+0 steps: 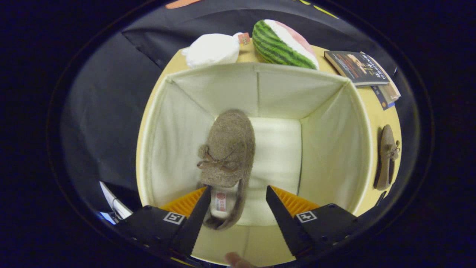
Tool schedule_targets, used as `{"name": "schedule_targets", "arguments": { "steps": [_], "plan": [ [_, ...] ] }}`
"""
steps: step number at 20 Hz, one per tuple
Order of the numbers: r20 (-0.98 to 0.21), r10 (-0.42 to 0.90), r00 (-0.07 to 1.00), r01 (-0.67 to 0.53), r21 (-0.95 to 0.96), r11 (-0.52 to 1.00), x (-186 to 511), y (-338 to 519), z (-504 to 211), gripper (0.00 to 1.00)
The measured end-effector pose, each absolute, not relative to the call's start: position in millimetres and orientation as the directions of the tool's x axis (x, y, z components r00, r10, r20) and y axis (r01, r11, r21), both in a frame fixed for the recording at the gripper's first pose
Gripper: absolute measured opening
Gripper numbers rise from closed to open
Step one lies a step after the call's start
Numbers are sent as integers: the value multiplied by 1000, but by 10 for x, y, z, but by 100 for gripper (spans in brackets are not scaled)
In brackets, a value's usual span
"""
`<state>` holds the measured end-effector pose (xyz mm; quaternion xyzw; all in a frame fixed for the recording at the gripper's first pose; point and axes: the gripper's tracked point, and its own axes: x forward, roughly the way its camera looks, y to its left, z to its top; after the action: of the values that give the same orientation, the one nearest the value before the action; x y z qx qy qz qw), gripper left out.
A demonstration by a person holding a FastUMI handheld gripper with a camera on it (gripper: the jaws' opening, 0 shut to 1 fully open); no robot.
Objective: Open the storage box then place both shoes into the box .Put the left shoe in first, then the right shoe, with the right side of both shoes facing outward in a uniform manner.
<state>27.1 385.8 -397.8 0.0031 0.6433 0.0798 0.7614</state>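
Right, jaws wide apart on the gripper (236, 208), hovering over the open storage box (256, 72), gripping nothing. One fuzzy moccasin slipper (227, 149) already lies inside, heel nearest the fingers. Its mate (386, 156) waits on the bench (383, 115) beside the box: light, soft, squashy, so I'd pinch the heel collar.
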Motion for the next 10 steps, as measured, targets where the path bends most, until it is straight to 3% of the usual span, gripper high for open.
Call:
{"name": "schedule_targets", "arguments": {
  "steps": [2,10],
  "plan": [
    [-970,152,188,-160,122,980,238,3776,-3735,97],
    [-923,285,259,-278,211,937,28,2788,-2794,96]
  ]
}}
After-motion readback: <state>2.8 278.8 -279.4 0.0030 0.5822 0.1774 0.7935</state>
